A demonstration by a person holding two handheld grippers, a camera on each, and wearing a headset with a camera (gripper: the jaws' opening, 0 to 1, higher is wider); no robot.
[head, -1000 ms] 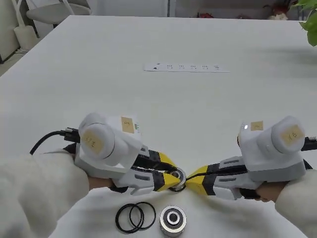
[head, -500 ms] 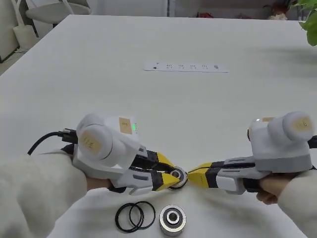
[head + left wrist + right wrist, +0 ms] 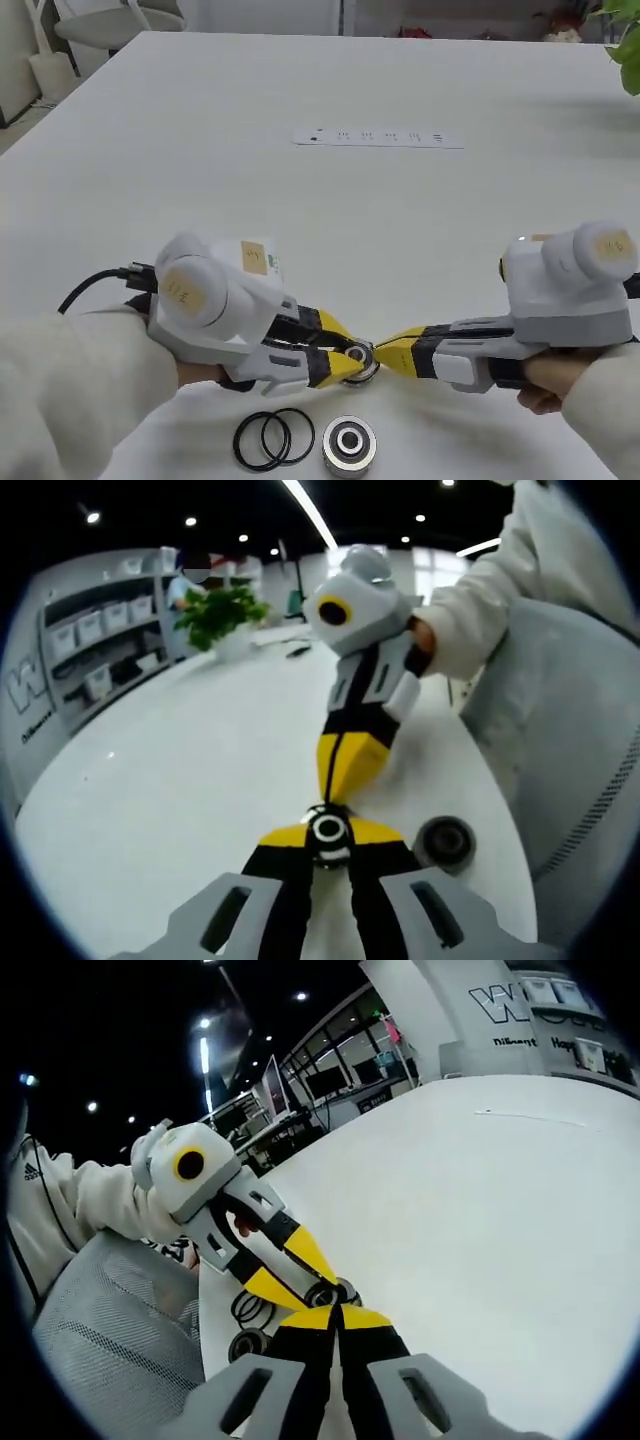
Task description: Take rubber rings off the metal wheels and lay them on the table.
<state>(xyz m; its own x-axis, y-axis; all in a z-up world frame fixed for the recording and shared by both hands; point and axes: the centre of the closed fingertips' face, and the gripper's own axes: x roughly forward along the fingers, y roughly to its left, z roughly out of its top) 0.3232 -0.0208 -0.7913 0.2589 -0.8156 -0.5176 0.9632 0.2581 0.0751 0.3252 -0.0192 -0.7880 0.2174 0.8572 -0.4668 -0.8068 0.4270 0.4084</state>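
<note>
My left gripper (image 3: 352, 362) is shut on a small metal wheel (image 3: 359, 357) just above the white table (image 3: 330, 230). That wheel (image 3: 328, 829) sits between the yellow tips with a black rubber ring around it. My right gripper (image 3: 386, 356) comes in from the right with its jaws pressed together at the wheel's rim, pinching the ring. In the right gripper view the shut tips (image 3: 338, 1312) touch the wheel (image 3: 331, 1293). Two loose black rings (image 3: 273, 437) lie on the table near me, beside a second wheel (image 3: 349, 443).
A white power strip (image 3: 378, 137) lies across the middle of the table. A green plant (image 3: 628, 40) stands at the far right corner and a chair (image 3: 120, 20) beyond the far left edge. The near table edge is right under my sleeves.
The right gripper has rolled so its camera box faces up and has drawn slightly right, its jaws closing at the wheel's rim. The left gripper still holds the wheel in place.
</note>
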